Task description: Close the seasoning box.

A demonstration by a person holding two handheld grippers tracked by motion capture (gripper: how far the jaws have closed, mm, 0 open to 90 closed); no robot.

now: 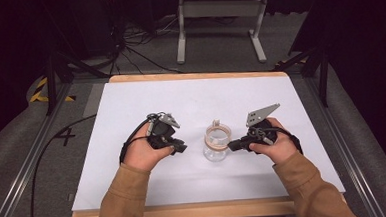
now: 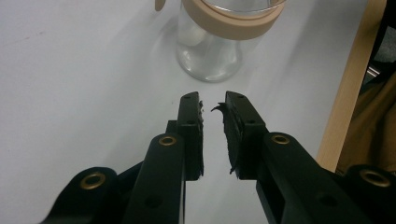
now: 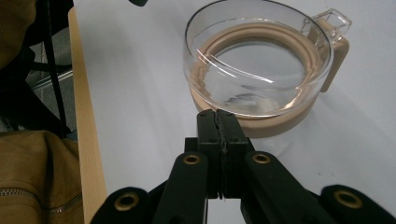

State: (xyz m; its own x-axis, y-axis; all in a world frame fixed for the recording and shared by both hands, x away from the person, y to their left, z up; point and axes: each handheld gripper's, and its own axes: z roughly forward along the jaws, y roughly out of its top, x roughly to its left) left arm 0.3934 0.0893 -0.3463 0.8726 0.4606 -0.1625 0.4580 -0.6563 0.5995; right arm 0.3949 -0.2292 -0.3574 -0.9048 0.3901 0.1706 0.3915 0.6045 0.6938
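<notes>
Glass jar (image 1: pixel 217 146) stood upright near the middle of the white table (image 1: pixel 130 101), a tan band around its top and a clear lid with a small tab seated in that band. Left gripper (image 1: pixel 181 148) sat to the jar's left, near it but not touching; in the left gripper view (image 2: pixel 212 103) its jaws were parted by a narrow gap with nothing between them, tips aimed at the jar's (image 2: pixel 212 51) lower body. Right gripper (image 1: pixel 231 145) came in from the jar's right; in the right gripper view (image 3: pixel 218 116) its jaws were pressed fully together, holding nothing, tips right up at the tan band (image 3: pixel 280 122). Couldn't tell if they actually touched it. Both hands rested low on the table, tan sleeves (image 1: pixel 118 202) at the near edge.
</notes>
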